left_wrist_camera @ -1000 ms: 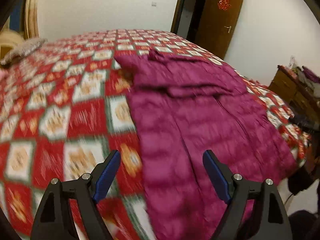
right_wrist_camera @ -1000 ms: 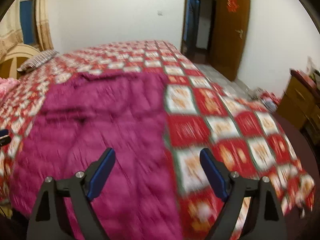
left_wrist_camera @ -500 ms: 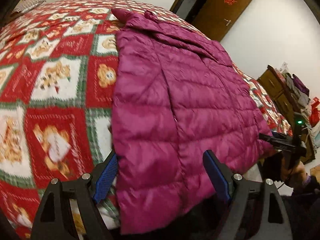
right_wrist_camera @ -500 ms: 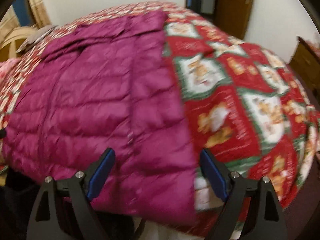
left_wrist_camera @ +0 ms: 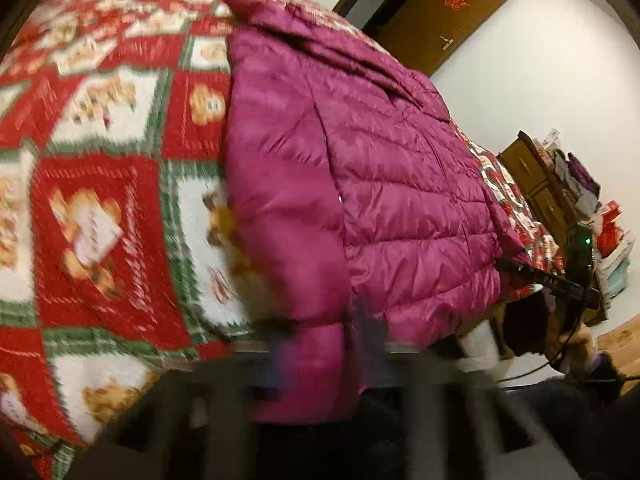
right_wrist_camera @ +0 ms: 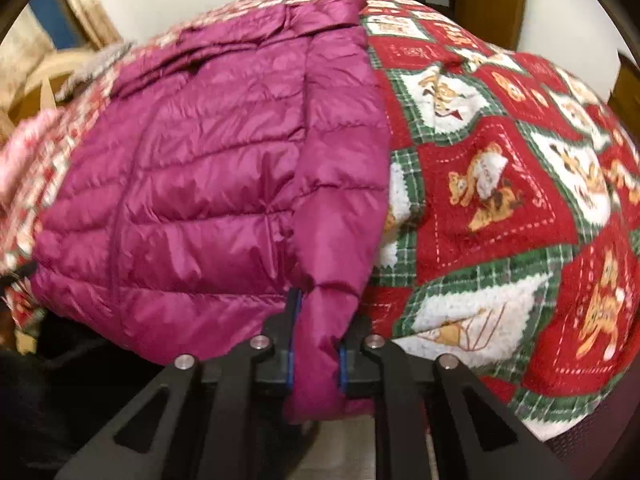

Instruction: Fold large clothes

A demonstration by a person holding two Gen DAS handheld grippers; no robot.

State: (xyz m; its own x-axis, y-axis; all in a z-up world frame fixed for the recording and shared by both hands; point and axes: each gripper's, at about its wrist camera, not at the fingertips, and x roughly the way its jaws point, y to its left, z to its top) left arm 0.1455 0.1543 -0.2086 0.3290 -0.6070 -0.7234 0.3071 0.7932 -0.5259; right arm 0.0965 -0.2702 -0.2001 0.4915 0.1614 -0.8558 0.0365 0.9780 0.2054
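A magenta quilted puffer jacket (left_wrist_camera: 392,184) lies lengthwise on the bed, its hem hanging over the near edge; it also shows in the right wrist view (right_wrist_camera: 208,184). My right gripper (right_wrist_camera: 316,340) is shut on the jacket's right hem corner, fabric pinched between its blue pads. My left gripper (left_wrist_camera: 324,344) is blurred by motion at the jacket's left hem corner, with the jaws close together around the fabric. The right gripper also shows in the left wrist view (left_wrist_camera: 536,276), at the far hem corner.
The bed carries a red, green and white Christmas quilt (left_wrist_camera: 100,208). A wooden dresser (left_wrist_camera: 540,184) piled with items stands at the right. A brown door (left_wrist_camera: 440,12) is open beyond the bed. A pillow and curved headboard (right_wrist_camera: 52,76) lie at the far left.
Both grippers dropped to the bed's near edge and went from wide open to closed on the jacket's hem corners. The left view is now smeared by motion.
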